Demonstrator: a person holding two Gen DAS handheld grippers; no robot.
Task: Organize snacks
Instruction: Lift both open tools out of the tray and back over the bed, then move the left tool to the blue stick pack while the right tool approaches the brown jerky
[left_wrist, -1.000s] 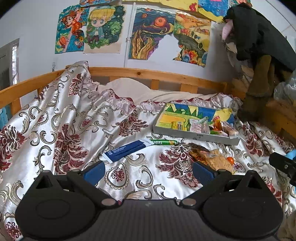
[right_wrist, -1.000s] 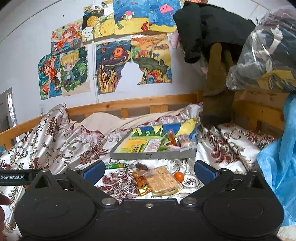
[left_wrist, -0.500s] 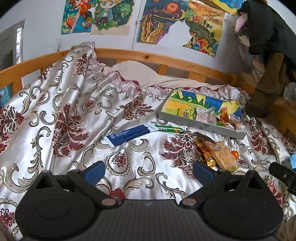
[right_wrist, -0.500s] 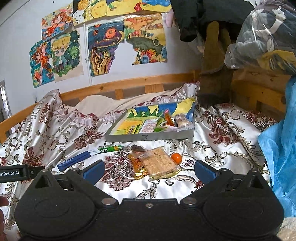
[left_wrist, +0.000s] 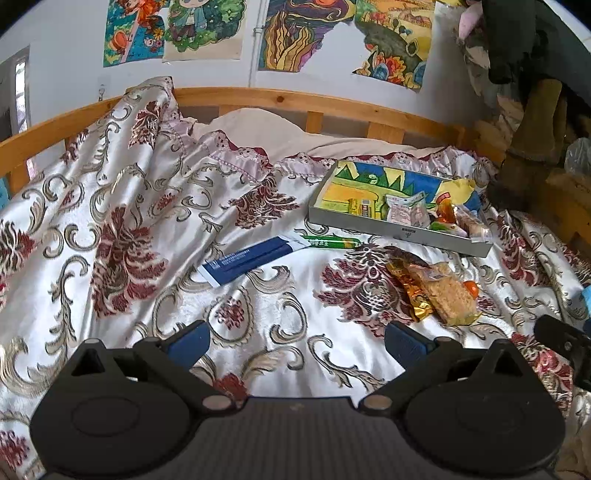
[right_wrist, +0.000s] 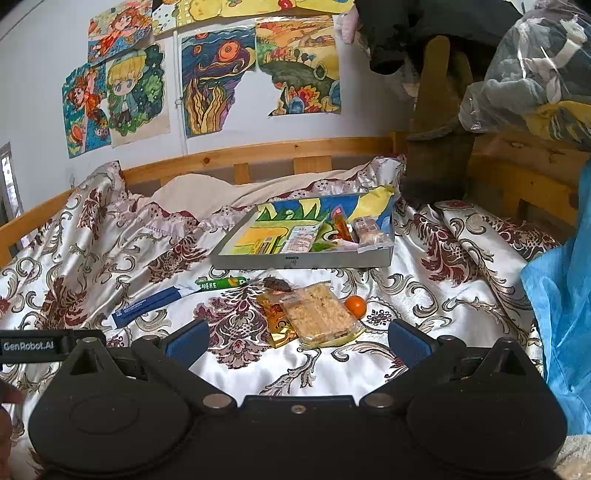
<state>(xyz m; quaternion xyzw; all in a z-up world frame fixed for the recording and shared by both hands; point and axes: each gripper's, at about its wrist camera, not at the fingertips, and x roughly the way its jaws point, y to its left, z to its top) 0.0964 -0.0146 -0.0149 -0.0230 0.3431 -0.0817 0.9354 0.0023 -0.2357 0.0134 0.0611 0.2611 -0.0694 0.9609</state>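
Held wide and empty above the bed (left_wrist: 122, 206): left gripper (left_wrist: 297, 338) and right gripper (right_wrist: 297, 338). Lay just beyond, mid-bed: one crumbly bar in clear wrap (right_wrist: 319, 314), one gold packet (right_wrist: 277, 321) touching it, one small orange (right_wrist: 355, 306). Further: one blue box (left_wrist: 251, 258), one green stick pack (left_wrist: 330, 242). Farthest, near the headboard: one grey tray (right_wrist: 299, 261) holding several snack packets.

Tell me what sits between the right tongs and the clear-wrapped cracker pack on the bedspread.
Nothing visible. The right tongs are open, facing the cracker pack, with only bare bedspread between. A gold packet touches the pack's left edge and a small orange sits near its right.
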